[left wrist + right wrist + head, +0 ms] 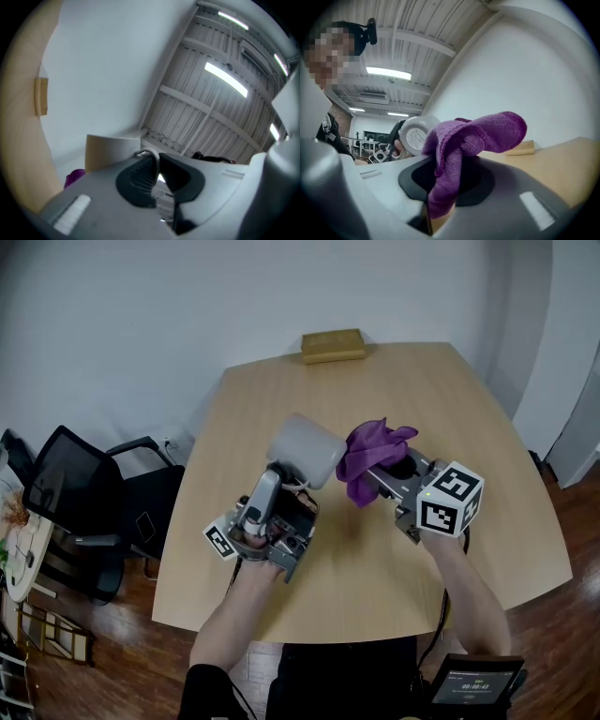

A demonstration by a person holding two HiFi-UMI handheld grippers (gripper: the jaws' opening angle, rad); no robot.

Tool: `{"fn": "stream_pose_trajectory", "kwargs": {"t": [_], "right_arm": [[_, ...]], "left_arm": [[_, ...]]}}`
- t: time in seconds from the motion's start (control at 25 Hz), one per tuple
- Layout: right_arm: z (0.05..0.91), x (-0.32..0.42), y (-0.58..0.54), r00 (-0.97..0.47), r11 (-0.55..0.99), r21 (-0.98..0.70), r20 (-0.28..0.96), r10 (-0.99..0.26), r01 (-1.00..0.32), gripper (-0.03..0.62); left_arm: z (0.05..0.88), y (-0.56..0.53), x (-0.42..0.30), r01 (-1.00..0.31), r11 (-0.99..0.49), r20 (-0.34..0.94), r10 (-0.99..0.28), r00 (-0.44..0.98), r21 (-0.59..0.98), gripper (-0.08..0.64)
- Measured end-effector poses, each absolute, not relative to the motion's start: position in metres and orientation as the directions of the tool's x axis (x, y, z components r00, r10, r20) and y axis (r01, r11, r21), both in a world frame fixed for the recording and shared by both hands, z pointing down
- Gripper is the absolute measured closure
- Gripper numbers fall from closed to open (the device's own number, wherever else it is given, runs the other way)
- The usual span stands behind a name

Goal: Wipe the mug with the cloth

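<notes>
Mug (305,450) up off the table (394,381), white and tipped, held over the middle of the wooden top. The left gripper (157,164) points steeply upward, its jaws nearly closed and pinching the mug's thin handle (147,153) between the dark pads. On the right, the right gripper (445,183) has its jaws clamped on the purple cloth (370,457), which bunches out past the fingertips. The cloth sits just beside the mug's right side; actual contact can't be made out. A tan block (333,345) lies at the table's far edge.
</notes>
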State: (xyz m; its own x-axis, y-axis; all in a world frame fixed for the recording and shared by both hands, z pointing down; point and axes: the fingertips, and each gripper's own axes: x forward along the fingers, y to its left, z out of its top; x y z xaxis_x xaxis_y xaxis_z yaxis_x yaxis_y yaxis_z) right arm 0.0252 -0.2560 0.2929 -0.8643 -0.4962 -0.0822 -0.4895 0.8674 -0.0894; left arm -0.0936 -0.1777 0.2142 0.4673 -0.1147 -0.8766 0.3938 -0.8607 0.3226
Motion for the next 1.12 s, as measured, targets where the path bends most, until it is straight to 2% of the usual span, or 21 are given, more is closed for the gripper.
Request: {"fn": "stream_pose_trajectory", "kwargs": {"t": [0.08,0.2,0.32,0.56,0.72,0.8,0.92,1.04,1.12], "right_arm": [[0.273,0.025,-0.242,-0.885,0.899,-0.066,-0.158,-0.438,-0.433,0.518],[0.245,0.012,-0.2,-0.934,0.957,0.076,-0.253,-0.251,-0.278,0.518],[0.246,-0.007,-0.174,-0.964,0.966,0.177,-0.222,-0.147,-0.188,0.518],[0.277,0.003,-0.211,-0.953,0.959,0.052,-0.138,-0.269,-0.278,0.518],[0.316,0.03,-0.265,-0.873,0.866,-0.128,-0.008,-0.488,-0.483,0.518],[0.326,0.053,-0.287,-0.82,0.805,-0.181,0.016,-0.572,-0.565,0.518],[0.32,0.08,-0.299,-0.767,0.756,-0.184,-0.018,-0.642,-0.628,0.518],[0.313,0.089,-0.3,-0.749,0.743,-0.159,-0.031,-0.661,-0.65,0.518],[0.314,0.088,-0.3,-0.75,0.744,-0.152,-0.026,-0.661,-0.651,0.518]], "left_arm": [[0.214,-0.18,-0.098,0.383,-0.865,-0.878,-0.123,0.463,0.323,0.52],[0.214,-0.183,-0.102,0.373,-0.867,-0.88,-0.139,0.455,0.33,0.52],[0.217,-0.183,-0.098,0.373,-0.865,-0.871,-0.135,0.472,0.336,0.52],[0.223,-0.172,-0.08,0.36,-0.874,-0.828,-0.08,0.554,0.326,0.52],[0.234,-0.176,-0.069,0.312,-0.886,-0.752,-0.062,0.656,0.344,0.52],[0.249,-0.182,-0.051,0.223,-0.916,-0.631,-0.041,0.775,0.333,0.52],[0.285,-0.197,-0.019,0.08,-0.965,-0.328,-0.007,0.944,0.251,0.518],[0.322,-0.208,0.005,0.047,-0.985,-0.035,0.042,0.999,0.168,0.518],[0.343,-0.214,0.013,0.063,-0.99,0.115,0.078,0.99,0.129,0.515]]}}
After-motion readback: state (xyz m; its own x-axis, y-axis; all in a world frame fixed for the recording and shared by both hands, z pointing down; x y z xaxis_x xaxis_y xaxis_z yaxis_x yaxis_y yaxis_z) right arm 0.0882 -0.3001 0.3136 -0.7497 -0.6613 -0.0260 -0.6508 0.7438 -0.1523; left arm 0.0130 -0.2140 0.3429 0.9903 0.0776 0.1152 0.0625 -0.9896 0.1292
